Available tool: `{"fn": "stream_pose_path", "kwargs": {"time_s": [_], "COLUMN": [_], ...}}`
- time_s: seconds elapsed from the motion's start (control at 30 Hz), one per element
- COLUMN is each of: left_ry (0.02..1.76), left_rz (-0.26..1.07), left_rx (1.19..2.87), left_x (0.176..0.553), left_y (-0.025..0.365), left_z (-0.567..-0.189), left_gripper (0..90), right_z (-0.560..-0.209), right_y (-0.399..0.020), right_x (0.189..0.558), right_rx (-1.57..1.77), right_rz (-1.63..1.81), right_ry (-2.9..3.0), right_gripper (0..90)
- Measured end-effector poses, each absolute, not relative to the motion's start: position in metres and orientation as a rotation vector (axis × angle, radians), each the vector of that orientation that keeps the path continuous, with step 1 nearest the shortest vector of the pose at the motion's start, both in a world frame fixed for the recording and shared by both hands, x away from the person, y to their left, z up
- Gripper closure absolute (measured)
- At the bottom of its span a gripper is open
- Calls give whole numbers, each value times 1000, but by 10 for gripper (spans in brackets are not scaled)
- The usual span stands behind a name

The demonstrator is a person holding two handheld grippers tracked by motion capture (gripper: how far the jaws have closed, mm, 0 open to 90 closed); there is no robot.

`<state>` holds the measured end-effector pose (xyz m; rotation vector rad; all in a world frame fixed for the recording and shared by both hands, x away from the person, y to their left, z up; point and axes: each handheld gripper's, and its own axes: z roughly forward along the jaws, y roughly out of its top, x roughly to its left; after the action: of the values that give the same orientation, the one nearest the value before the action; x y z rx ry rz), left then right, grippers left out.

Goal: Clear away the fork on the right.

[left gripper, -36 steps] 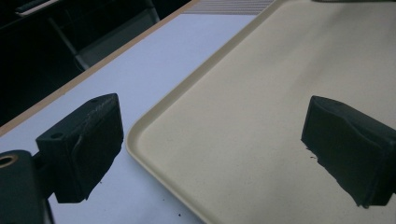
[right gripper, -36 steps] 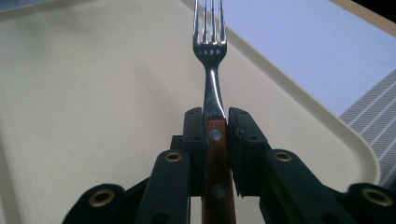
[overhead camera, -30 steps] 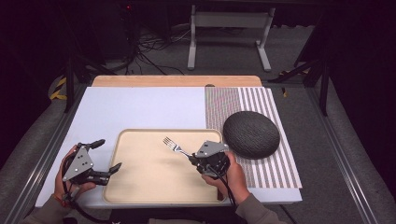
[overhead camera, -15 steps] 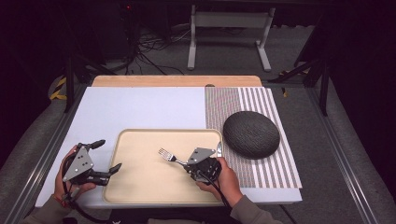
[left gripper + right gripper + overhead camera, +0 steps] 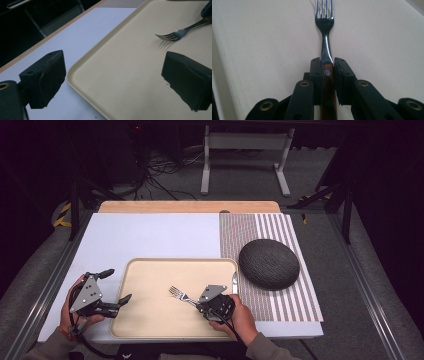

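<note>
A fork with a wooden handle (image 5: 327,82) and steel tines (image 5: 325,15) is held level over the beige tray (image 5: 150,320). My right gripper (image 5: 199,303) is shut on the handle, one pad on each side (image 5: 327,62). In the high view the fork (image 5: 180,295) points left, toward the tray's middle. The left gripper view shows the tines (image 5: 172,36) close over the tray (image 5: 120,75), with their shadow right below; I cannot tell whether they touch it. My left gripper (image 5: 116,286) stands open at the tray's left rim, nothing between its jaws (image 5: 113,72).
A dark round woven object (image 5: 269,264) lies on a striped mat (image 5: 280,227) right of the tray. A small silver item (image 5: 234,282) rests by the tray's right rim. The white tabletop (image 5: 150,235) extends behind the tray to a wooden strip (image 5: 190,206).
My right gripper has carried the fork lower and nearer the tray's front edge, slightly leftward. The left gripper has kept still.
</note>
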<state>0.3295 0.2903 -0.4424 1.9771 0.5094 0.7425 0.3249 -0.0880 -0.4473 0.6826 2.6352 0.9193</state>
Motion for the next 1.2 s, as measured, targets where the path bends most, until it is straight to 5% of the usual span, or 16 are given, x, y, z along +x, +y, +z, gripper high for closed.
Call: {"fn": "stream_pose_path", "kwargs": {"time_s": [0.37, 0.43, 0.57, 0.8, 1.2], "left_ry": [509, 508, 504, 509, 528], "left_rz": [734, 735, 735, 735, 739], "left_rx": [1980, 1981, 1984, 1984, 1992], "left_x": [330, 330, 331, 331, 329], "left_y": [291, 290, 290, 290, 293], "left_z": [-442, -442, -443, -443, -445], "left_gripper": [58, 58, 58, 59, 59], "right_z": [-446, -445, -441, -436, -449], "right_y": [-91, -91, -93, -84, -44], "right_x": [317, 315, 316, 319, 324], "right_rx": [701, 704, 620, 513, 347], "right_rz": [901, 900, 950, 995, 896], "right_ry": [2660, 2663, 2614, 2595, 2685], "right_gripper": [753, 643, 577, 889, 900]}}
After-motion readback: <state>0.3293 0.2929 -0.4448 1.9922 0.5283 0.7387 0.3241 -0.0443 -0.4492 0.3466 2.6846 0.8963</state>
